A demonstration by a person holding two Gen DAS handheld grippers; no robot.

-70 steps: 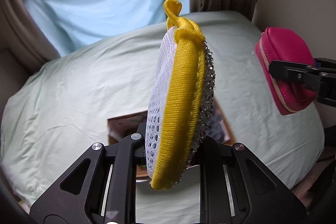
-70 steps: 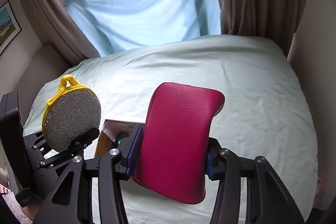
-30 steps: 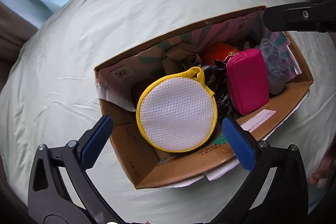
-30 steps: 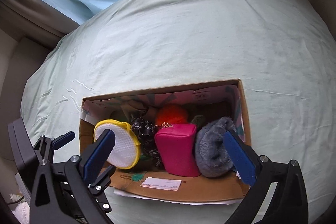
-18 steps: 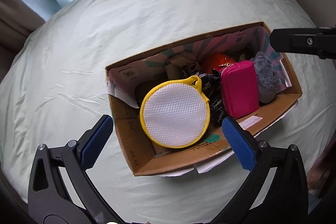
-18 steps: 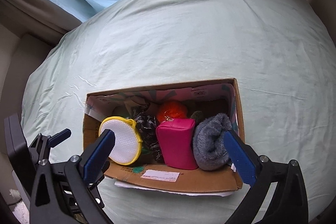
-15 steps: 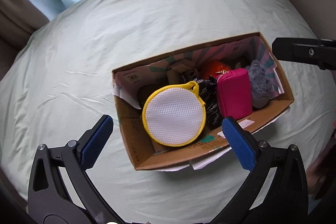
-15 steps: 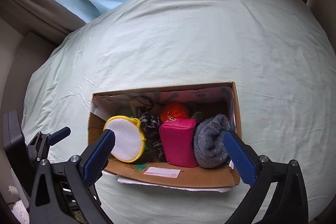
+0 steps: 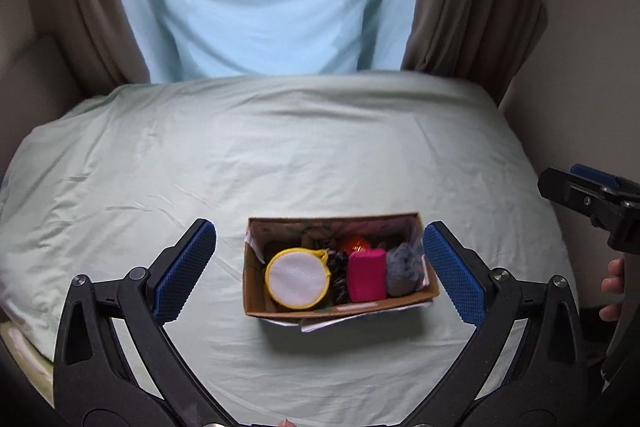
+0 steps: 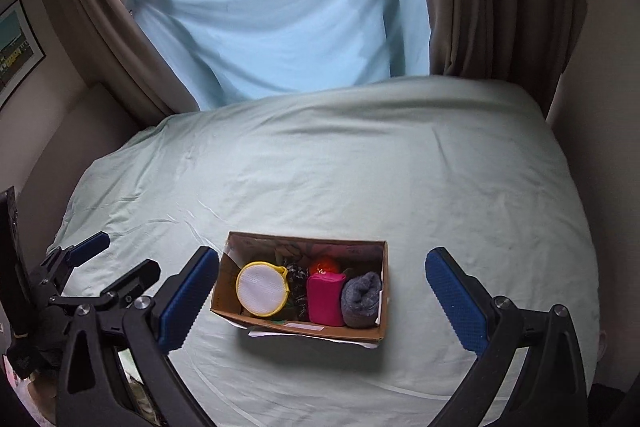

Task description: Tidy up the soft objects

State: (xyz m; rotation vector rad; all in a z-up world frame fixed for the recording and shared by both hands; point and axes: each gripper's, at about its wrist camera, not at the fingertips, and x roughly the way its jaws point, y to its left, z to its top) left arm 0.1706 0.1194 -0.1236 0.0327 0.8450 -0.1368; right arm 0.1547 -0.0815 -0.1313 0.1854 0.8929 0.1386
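The box (image 9: pixel 338 307) hides its deeper contents — scrubber (image 9: pixel 297 279), pouch (image 9: pixel 366 277) visible. Left gripper (image 9: pixel 316 267) and right gripper (image 10: pixel 320 287) hang above it, wide apart, empty.

The pink pouch (image 9: pixel 367 275) hides most of the orange ball (image 9: pixel 355 243).

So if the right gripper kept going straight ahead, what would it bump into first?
Probably the open brown cardboard box on the pale green bedsheet. It sits between the right gripper's open fingers, with the pink rectangular pouch nearest the middle. Depth is hard to judge.
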